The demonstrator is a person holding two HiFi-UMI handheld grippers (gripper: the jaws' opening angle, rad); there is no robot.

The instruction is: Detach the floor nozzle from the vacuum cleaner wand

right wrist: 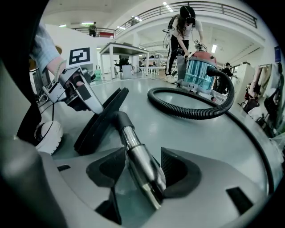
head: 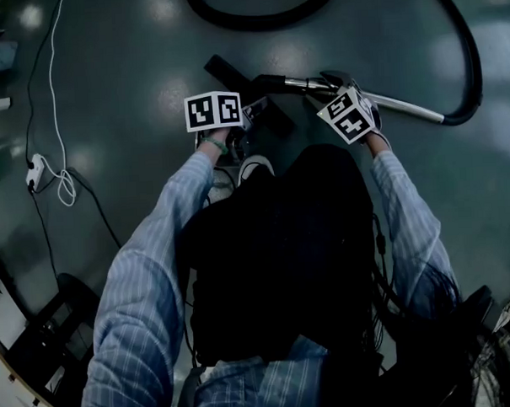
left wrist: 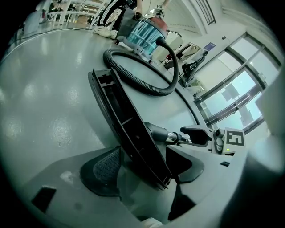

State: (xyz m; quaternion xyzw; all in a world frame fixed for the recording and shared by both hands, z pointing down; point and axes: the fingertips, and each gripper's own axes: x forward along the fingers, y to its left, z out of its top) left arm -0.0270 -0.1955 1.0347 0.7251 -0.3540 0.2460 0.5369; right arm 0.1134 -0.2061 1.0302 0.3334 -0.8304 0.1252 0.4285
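Observation:
The black floor nozzle (head: 233,77) lies on the grey floor, joined to the metal wand (head: 403,108). In the left gripper view the nozzle (left wrist: 129,129) stands on edge and runs between my left gripper's (left wrist: 147,171) open jaws, with a gap to the left pad (left wrist: 104,169). My right gripper (right wrist: 143,171) is shut on the wand (right wrist: 140,162) just behind the nozzle's black neck (right wrist: 116,120). In the head view the left gripper (head: 259,114) and right gripper (head: 330,87) sit close together over the joint.
A black ribbed hose (head: 468,54) loops from the wand to a blue vacuum canister (right wrist: 200,71), where a person (right wrist: 182,31) stands bent over. A white cable (head: 52,98) trails at the left. My white shoe (head: 253,166) is just below the nozzle.

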